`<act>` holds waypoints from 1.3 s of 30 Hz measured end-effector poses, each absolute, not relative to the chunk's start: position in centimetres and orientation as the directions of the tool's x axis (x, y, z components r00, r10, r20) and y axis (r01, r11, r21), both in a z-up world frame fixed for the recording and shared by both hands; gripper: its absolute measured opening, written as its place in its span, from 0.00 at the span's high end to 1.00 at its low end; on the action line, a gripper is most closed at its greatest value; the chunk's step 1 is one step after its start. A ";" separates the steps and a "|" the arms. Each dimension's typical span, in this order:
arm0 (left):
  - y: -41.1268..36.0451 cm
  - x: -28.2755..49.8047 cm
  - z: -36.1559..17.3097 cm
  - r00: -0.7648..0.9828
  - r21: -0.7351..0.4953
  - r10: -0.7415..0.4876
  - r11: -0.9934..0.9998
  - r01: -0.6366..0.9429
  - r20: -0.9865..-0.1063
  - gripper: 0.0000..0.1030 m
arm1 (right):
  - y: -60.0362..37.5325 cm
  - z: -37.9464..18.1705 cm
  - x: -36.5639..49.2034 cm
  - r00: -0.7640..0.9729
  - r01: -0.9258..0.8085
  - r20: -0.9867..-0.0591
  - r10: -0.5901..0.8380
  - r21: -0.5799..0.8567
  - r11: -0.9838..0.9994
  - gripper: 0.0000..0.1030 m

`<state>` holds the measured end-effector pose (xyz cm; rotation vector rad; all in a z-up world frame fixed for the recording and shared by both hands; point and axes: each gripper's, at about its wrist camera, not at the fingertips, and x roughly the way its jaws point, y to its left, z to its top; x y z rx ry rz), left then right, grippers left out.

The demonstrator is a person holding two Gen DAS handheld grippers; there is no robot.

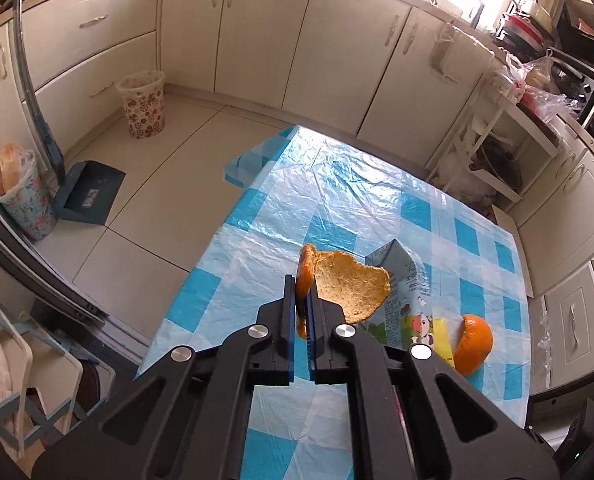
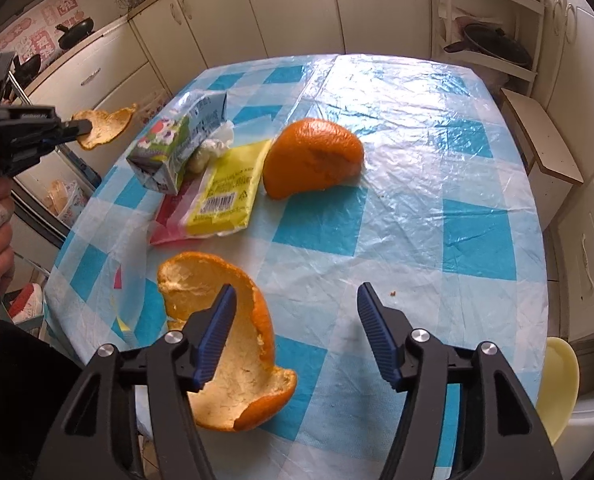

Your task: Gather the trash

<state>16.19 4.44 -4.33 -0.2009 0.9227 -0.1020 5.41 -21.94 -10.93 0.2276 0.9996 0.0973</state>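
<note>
Peel piece lifted, second peel half hidden.
Your left gripper (image 1: 302, 300) pinches an orange peel (image 1: 353, 288); your right gripper (image 2: 293, 336) stands spread, its finger (image 2: 213, 340) covering part of the large peel (image 2: 233, 360) at lower left.

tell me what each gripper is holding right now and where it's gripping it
The left gripper is shut on a piece of orange peel, pinched at its edge and lifted off the table. The right gripper is open and holds nothing.

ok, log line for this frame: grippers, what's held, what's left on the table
left gripper: shut on orange peel, lifted | right gripper: open, empty, over large peel | on table: domed peel, milk carton, yellow packet
</note>
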 end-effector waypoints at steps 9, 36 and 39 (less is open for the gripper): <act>6.7 12.4 -1.0 0.683 -0.183 -0.152 0.983 0.028 -0.715 0.95 | -18.4 -7.2 9.0 0.639 -0.003 -0.730 0.240 0.310 0.951 0.30; 9.9 12.5 -1.3 0.632 -0.334 -0.294 0.941 0.058 -0.717 0.96 | -21.1 -3.7 12.0 0.676 0.072 -0.675 0.298 0.462 0.884 0.68; 8.9 12.0 -1.3 0.630 -0.329 -0.306 0.941 0.084 -0.714 0.95 | -24.3 -3.6 9.0 0.700 0.124 -0.663 0.266 0.480 0.869 0.68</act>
